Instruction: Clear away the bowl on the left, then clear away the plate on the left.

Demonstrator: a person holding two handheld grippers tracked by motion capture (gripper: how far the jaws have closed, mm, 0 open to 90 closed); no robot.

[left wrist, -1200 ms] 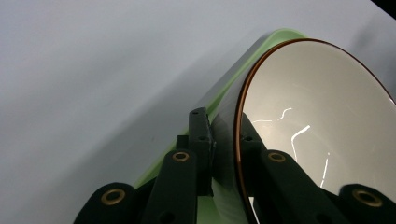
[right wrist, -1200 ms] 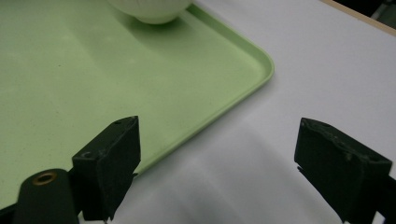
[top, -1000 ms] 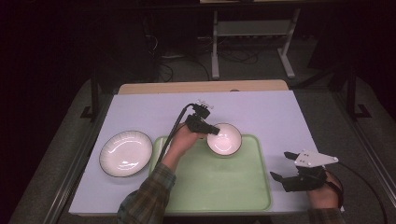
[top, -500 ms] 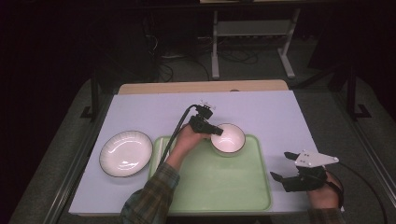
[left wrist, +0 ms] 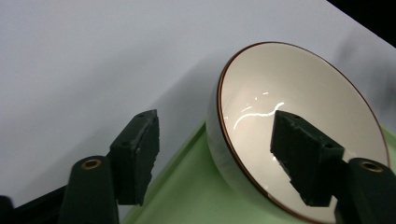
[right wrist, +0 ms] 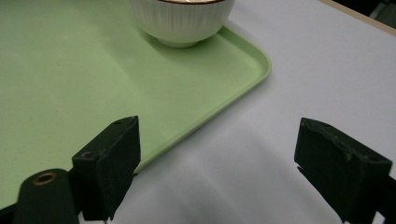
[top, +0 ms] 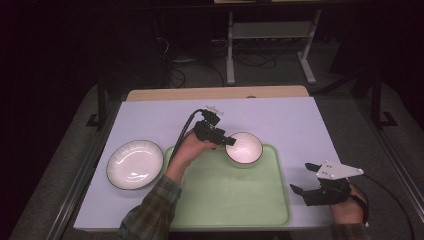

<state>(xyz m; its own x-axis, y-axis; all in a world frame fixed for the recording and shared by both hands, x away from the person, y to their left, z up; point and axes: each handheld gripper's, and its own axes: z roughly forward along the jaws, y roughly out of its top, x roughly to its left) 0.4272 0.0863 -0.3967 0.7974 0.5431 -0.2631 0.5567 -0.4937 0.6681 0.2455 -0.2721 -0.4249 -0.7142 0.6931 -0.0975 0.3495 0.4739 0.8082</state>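
Observation:
A white bowl with a brown rim stands at the far right of the green tray. My left gripper is at the bowl's left rim. In the left gripper view the bowl has its rim between the jaws of my left gripper, one pad outside the wall and one over the inside. The jaws have just been opening and neither pad presses on the bowl. My right gripper rests open on the table right of the tray, with nothing between its jaws.
A white ribbed plate lies on the lilac table cover left of the tray. The tray's corner and the bowl lie ahead of the right gripper. Dark floor, cables and a shelf frame are beyond the table.
The left jaws have opened off the bowl's rim, and the hand has shifted slightly. The bowl stays on the tray. The right gripper has not moved.

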